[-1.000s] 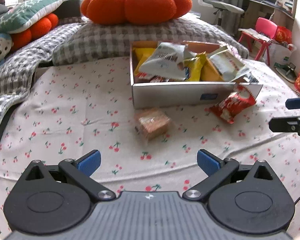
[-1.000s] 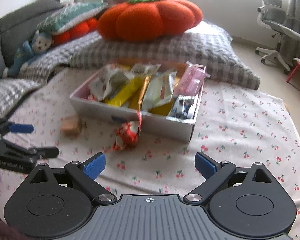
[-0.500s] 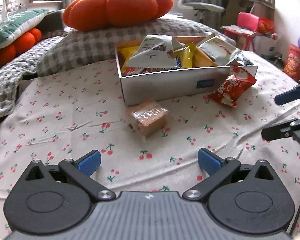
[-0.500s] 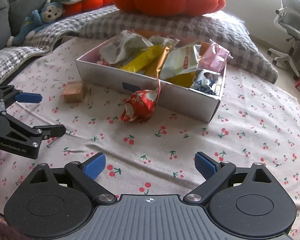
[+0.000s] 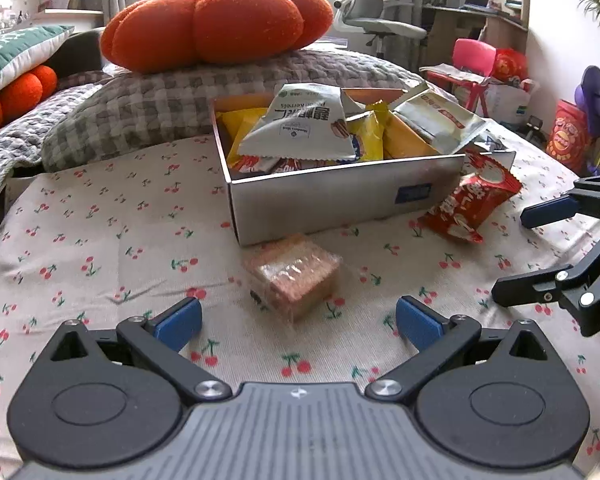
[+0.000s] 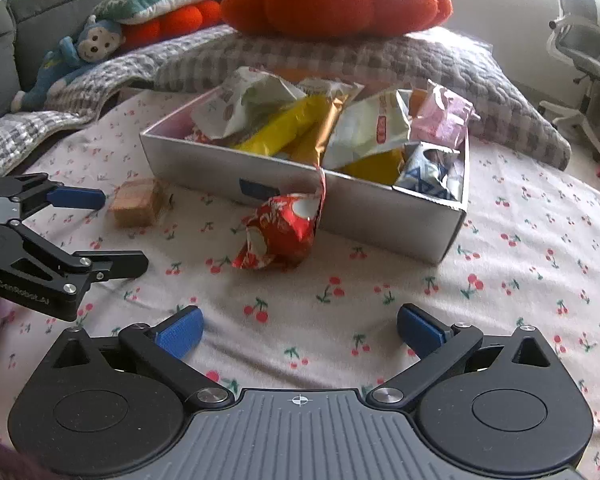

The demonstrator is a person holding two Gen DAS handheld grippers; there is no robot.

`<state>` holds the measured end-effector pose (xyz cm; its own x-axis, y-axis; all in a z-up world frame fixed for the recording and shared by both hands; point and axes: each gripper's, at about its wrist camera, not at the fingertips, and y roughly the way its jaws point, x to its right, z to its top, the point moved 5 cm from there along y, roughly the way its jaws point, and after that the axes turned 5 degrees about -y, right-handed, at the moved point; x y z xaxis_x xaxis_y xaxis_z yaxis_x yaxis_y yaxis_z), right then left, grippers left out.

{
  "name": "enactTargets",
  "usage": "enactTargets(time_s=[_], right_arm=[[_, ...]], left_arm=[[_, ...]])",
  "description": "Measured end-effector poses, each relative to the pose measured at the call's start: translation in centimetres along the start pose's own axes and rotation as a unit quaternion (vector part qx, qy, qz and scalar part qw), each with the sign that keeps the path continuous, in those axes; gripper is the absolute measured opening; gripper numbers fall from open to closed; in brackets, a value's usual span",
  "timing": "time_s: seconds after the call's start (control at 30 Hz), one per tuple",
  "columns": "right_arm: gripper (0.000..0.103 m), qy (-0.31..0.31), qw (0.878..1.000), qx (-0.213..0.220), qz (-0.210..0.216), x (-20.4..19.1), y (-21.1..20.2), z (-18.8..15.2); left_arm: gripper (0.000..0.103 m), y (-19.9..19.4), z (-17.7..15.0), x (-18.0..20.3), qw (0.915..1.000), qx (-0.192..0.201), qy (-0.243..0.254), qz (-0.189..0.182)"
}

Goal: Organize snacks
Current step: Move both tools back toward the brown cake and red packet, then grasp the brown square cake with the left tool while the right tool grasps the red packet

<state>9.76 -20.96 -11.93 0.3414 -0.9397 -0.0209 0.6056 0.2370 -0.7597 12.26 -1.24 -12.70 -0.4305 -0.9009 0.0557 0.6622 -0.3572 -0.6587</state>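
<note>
A cherry-print sheet covered the bed under both tongs, with a grey checked cushion and an orange pumpkin-shaped plush far ahead of them. Ahead of the left gripper and slightly to its right stood a silver cardboard box, packed with snack packets, a white one lying on top. A red snack bag leaned against the box's front wall, ahead and to the right of the left tongs; in the right wrist view the same bag lay straight ahead of the right gripper, touching the box. A small brown wrapped cake sat on the sheet just beyond the left fingertips, near the box's front corner but apart from it. Both tongs were spread wide and held nothing. The right tongs showed at the right edge of the left view, the left tongs at the left edge of the right view beside the cake.
</note>
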Motion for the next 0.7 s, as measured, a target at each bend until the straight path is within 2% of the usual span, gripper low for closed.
enactTargets(time_s=[0.2, 0.53, 0.7], right_arm=[[0.103, -0.010, 1.000, 0.016, 0.005, -0.1, 0.7, 0.7], [0.103, -0.003, 1.000, 0.009, -0.005, -0.2, 1.9, 2.2], [0.102, 0.006, 1.000, 0.013, -0.014, 0.1, 2.0, 2.4]], left_arm=[[0.103, 0.5, 0.4, -0.2, 1.0000, 0.002, 0.002, -0.002], [0.079, 0.4, 0.9, -0.4, 0.9999, 0.006, 0.004, -0.008], [0.073, 0.2, 1.0, -0.3, 0.9999, 0.006, 0.008, -0.010]])
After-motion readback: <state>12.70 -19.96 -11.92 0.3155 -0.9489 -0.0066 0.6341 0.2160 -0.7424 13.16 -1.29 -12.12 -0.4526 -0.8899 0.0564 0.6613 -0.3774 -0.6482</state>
